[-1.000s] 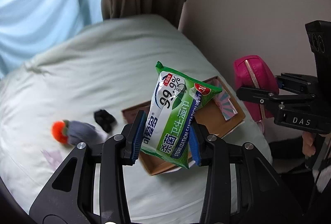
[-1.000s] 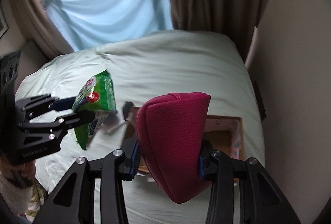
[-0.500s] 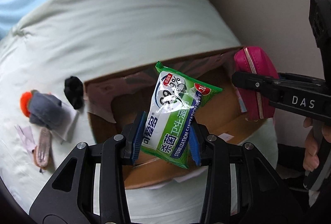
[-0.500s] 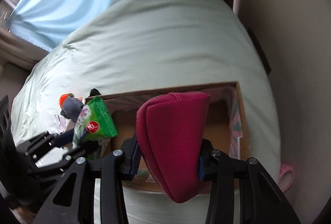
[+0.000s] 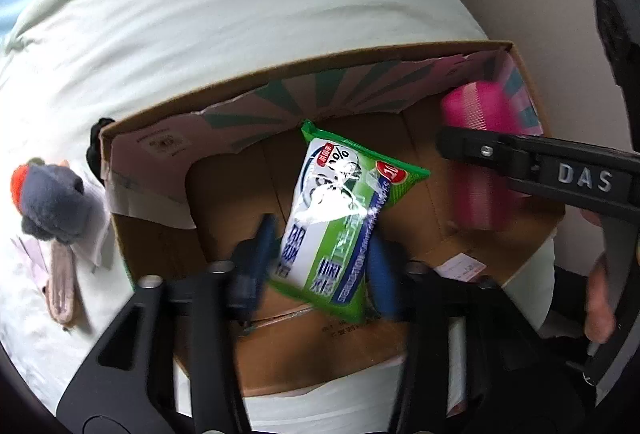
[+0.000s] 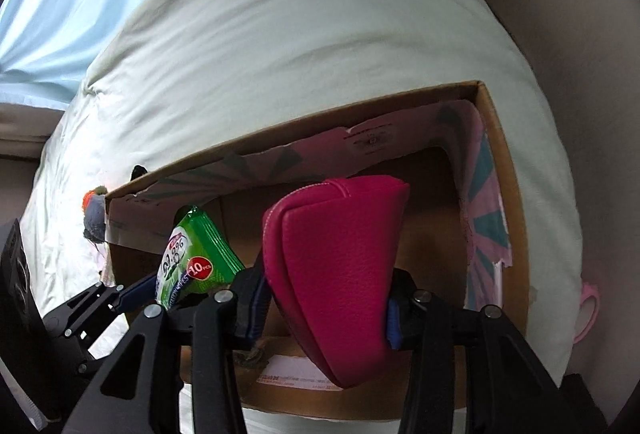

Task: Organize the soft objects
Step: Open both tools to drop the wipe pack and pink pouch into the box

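My left gripper (image 5: 320, 254) stands over the open cardboard box (image 5: 360, 57), its blurred blue pads spread beside the green wet-wipes pack (image 5: 340, 218), which tilts loose between them. The pack also shows in the right wrist view (image 6: 192, 254). My right gripper (image 6: 324, 298) is shut on the magenta zip pouch (image 6: 340, 274) and holds it inside the box (image 6: 492, 137) at its right end. The pouch appears blurred in the left wrist view (image 5: 480, 137).
The box sits on a pale green bed (image 5: 240, 13). Left of the box lie a grey plush with an orange tip (image 5: 52, 197), a black soft item (image 5: 94, 149), a pink sock (image 5: 62, 286) and paper scraps. A wall is at the right.
Both grippers dropped down into the box. My left gripper's jaws have spread apart and the wipes pack has come loose. The pouch stays gripped.
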The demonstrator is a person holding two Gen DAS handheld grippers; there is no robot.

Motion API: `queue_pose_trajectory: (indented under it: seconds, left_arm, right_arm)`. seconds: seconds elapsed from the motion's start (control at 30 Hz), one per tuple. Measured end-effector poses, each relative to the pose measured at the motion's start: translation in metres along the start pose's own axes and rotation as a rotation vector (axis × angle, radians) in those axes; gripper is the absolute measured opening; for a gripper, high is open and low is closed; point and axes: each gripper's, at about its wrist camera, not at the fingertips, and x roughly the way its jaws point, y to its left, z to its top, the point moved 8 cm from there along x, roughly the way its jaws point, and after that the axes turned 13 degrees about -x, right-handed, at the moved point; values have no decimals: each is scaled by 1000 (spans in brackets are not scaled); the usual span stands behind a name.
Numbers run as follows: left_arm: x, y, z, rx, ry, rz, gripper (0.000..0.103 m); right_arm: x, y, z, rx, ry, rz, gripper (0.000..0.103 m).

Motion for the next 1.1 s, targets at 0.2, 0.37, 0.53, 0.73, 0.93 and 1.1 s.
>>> queue_pose_trajectory:
  seconds: [0.2, 0.37, 0.53, 0.73, 0.93, 1.1]
  left_arm:
    - [-7, 5, -6, 5, -15, 31, 103]
    - [-10, 12, -12, -10, -13, 21, 103]
    - [-28, 16, -16, -22, -33, 15, 103]
    - [-64, 15, -20, -27, -82, 16, 103]
    - [-107, 18, -29, -43, -151, 3, 103]
    - [-150, 21, -39, -50, -219, 6, 103]
  right_arm:
    - [-3, -7, 4, 30, -27, -1, 103]
    - [-14, -4, 0, 0, -58, -24, 103]
    - [-25, 1, -4, -39, -85, -42, 103]
    - [-48, 14, -14, -56, -109, -38, 103]
    - [-83, 31, -18, -107, -168, -60, 103]
    - [-116, 47, -25, -151, -216, -88, 103]
